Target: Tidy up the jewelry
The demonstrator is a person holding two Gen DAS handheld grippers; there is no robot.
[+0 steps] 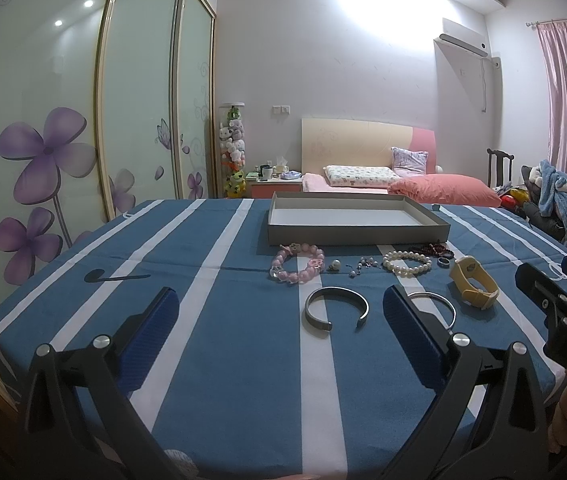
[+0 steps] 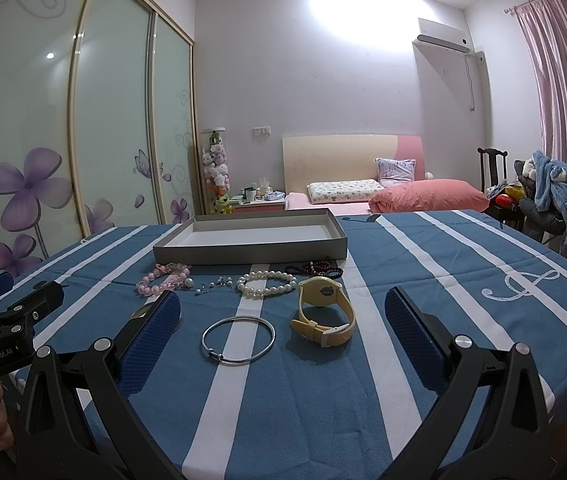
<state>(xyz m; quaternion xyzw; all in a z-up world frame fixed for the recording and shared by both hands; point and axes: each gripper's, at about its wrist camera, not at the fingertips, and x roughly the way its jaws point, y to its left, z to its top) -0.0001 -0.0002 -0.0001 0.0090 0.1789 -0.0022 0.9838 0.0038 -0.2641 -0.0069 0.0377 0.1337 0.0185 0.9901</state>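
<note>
**Both jaws spread above the jewelry, nothing held**

My left gripper (image 1: 281, 316) hovers over the near edge of the bench (image 1: 219, 360) with its jaws spread wide and empty; my right gripper (image 2: 283, 320) does the same. In the right wrist view the side of my left tool reads "GenRobot.AI"; in the left wrist view my right tool shows the letters "DAS" (the rest is cut off).

The jewelry lies loose on the striped cloth, just in front of the grey tray (image 1: 357, 236) that sits toward the far edge. From the left there is a pink bead bracelet (image 1: 297, 269), a few small earrings (image 1: 357, 268), a pearl bracelet (image 1: 406, 265) and dark red beads (image 1: 431, 249) touching the tray's front wall. Nearer me are an open silver cuff (image 1: 337, 308), a thin silver bangle (image 2: 238, 340) and a yellow watch (image 2: 325, 310).

Only the left view shows the cuff whole and a small dark ring (image 1: 444, 262) beside the pearls; the right view shows the bangle complete, plus a white treble clef (image 2: 519, 284) printed on the cloth near the right edge.
</note>
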